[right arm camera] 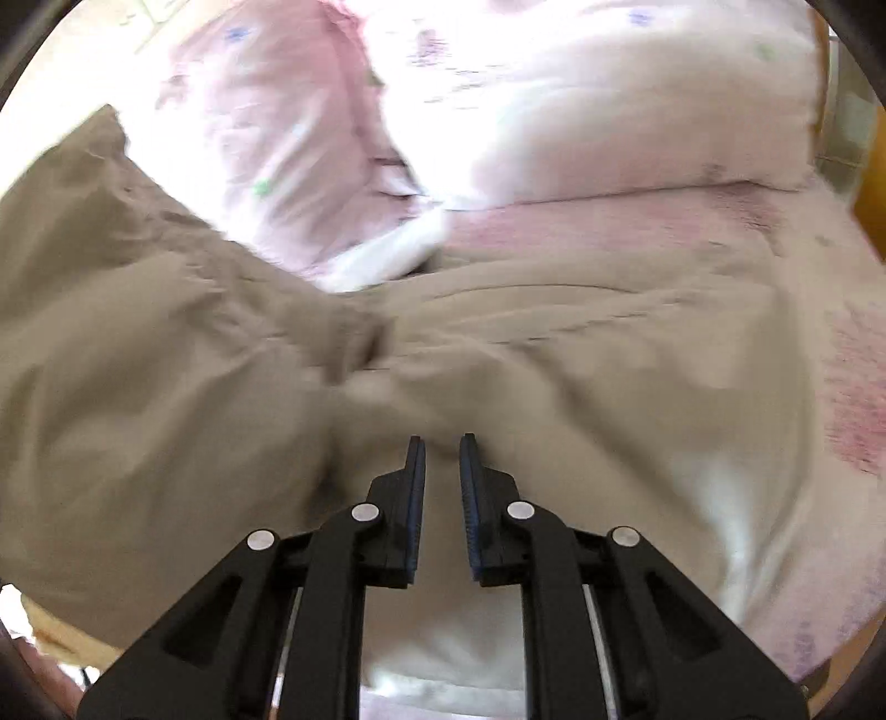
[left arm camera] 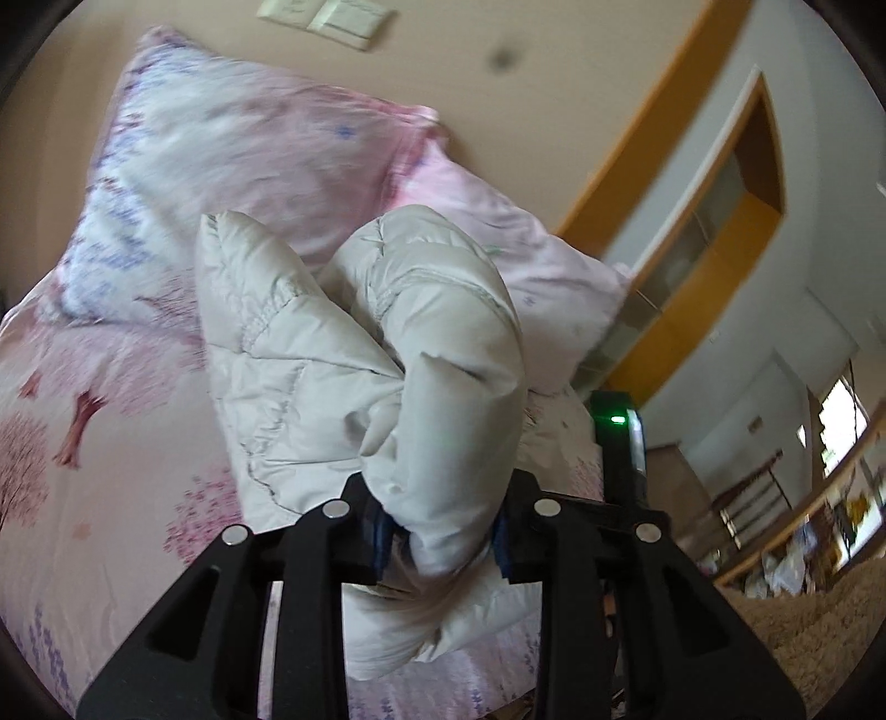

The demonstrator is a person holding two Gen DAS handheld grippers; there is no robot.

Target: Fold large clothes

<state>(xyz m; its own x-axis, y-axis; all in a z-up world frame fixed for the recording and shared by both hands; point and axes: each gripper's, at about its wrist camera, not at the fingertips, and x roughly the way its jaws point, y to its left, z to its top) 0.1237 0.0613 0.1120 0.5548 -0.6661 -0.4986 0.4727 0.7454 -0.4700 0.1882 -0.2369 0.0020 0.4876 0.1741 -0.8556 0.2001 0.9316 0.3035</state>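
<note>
The left hand-held gripper (left arm camera: 440, 545) has its blue pads clamped on a thick bunch of the white puffy jacket (left arm camera: 354, 354), so the jaws sit a fair way apart with the padded fabric squeezed between them. The jacket hangs off it, lifted above the bed (left arm camera: 111, 498), which has a pink sheet printed with trees. Two pink floral pillows (left arm camera: 249, 149) lean against the beige wall behind it, and there's a light switch plate (left arm camera: 326, 19) up top. A black device with a green light (left arm camera: 617, 421) pokes out just right of the jacket.

From the right wrist view the jacket (right arm camera: 554, 360) spreads across the bed (right arm camera: 853, 399), looking tan in shadow. The right hand-held gripper (right arm camera: 443, 448) is nearly closed, with a narrow gap between the pads, and I can't tell whether it's pinching fabric. No readable writing or brand anywhere, it's all pretty blurry.
</note>
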